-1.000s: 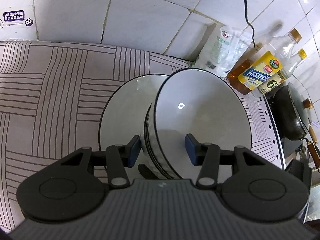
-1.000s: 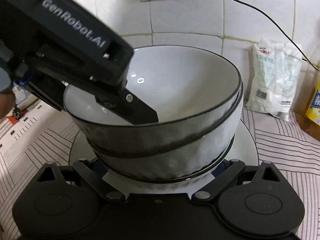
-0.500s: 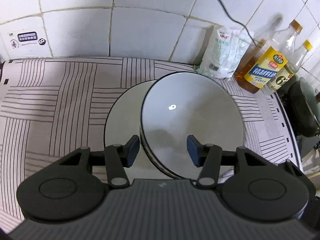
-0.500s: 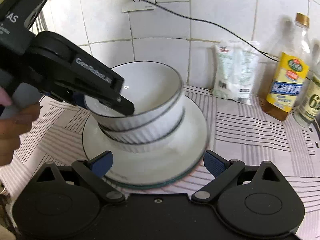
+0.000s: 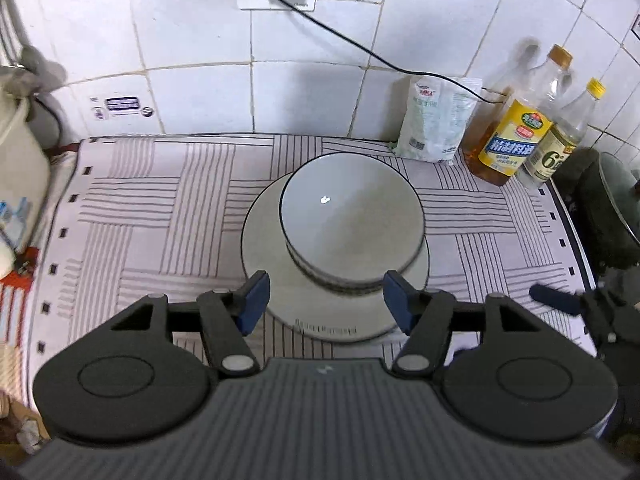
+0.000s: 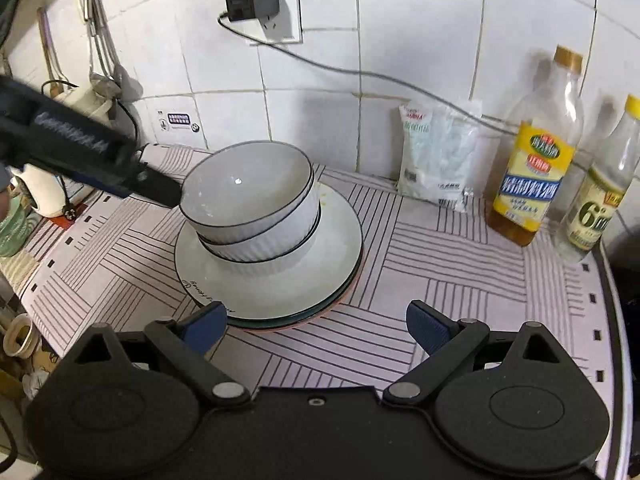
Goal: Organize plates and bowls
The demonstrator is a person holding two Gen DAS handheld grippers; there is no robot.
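Observation:
A stack of white ribbed bowls with dark rims sits on a stack of plates in the middle of the striped cloth. The top bowl leans a little to the left. My left gripper is open and empty, above and in front of the stack; in the right wrist view it shows as a dark blurred arm beside the top bowl's left rim. My right gripper is open and empty, near the plates' front edge.
A white packet, two oil bottles and a dark wok stand at the right. A power cable hangs from a wall socket. A white appliance stands at the left. The striped cloth covers the counter.
Both grippers have pulled back and up from the stack. The left one has let go of the top bowl's rim. The right one, which was close around the bowls, is now clear of them.

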